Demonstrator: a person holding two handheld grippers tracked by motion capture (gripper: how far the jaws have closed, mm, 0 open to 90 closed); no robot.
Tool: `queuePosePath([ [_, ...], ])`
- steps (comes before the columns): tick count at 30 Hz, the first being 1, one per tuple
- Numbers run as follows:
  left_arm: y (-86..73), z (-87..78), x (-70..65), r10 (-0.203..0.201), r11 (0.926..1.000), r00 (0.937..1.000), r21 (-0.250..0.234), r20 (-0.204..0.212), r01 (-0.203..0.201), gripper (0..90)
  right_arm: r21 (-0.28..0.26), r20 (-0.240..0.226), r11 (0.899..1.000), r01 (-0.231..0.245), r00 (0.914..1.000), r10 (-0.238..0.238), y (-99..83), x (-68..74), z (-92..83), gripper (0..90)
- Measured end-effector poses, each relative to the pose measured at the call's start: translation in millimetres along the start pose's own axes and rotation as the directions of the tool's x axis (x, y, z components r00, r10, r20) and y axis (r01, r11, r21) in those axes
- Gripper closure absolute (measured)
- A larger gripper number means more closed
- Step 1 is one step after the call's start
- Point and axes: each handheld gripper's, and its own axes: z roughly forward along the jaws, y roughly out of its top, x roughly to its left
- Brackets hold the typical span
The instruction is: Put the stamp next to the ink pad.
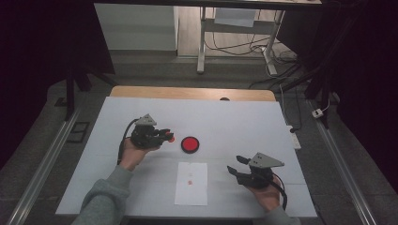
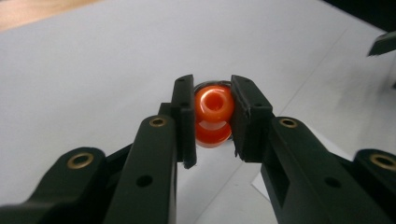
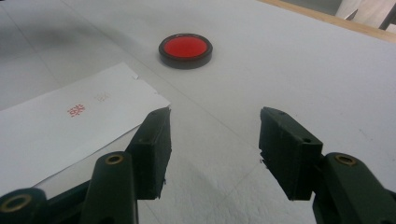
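A glossy orange bead [image 2: 214,112] shows between the black pads of the left gripper [image 2: 212,116], a red disc with a black rim [image 1: 190,144] lies on the white table [image 1: 244,126], the white paper sheet [image 1: 191,183] bears small red marks, and the right gripper [image 3: 215,140] is black.

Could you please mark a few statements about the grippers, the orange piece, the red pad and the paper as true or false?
1. The left hand-held gripper is shut on the orange stamp. True.
2. The right hand-held gripper holds the sheet of paper. False: its jaws stand apart with nothing between them, and the paper lies flat on the table.
3. The round red ink pad lies beyond the paper, towards the far edge of the table. True.
4. The orange stamp rests in the ink pad. False: it is in the left gripper, beside the pad.
5. The paper is blank. False: it bears small red marks.
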Motion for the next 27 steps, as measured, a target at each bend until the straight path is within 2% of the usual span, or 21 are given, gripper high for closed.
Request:
queuePosePath([
  [3,-1.2,9.5,3.1,0.005,0.9995,0.9999,0.031,-0.011,-0.005,72.4,0.002,0.002,1.0,0.001,1.0,-0.001,-0.4,-0.2,-0.4,43.3],
  [9,-2.3,23.6,8.6,-0.002,0.9981,0.9998,0.061,-0.019,0.003,72.4,0.003,0.005,1.0,0.002,1.0,-0.002,-1.0,-0.6,-1.1,43.3],
  [18,-9.0,44.0,19.3,-0.007,0.9913,0.9982,0.131,-0.06,0.015,72.3,0.006,0.002,1.0,0.002,1.0,-0.002,-1.4,-0.2,-0.5,43.4],
  [22,-10.4,46.7,20.8,-0.013,0.9914,0.9978,0.129,-0.065,0.022,72.3,0.009,0.003,1.0,-0.001,1.0,0.001,-1.6,-0.2,-0.6,43.4],
  [27,-9.8,52.1,17.8,0.004,0.9906,0.998,0.136,-0.063,0.005,72.3,0.007,0.003,1.0,0.001,1.0,-0.001,-1.9,0.0,0.2,43.4],
])
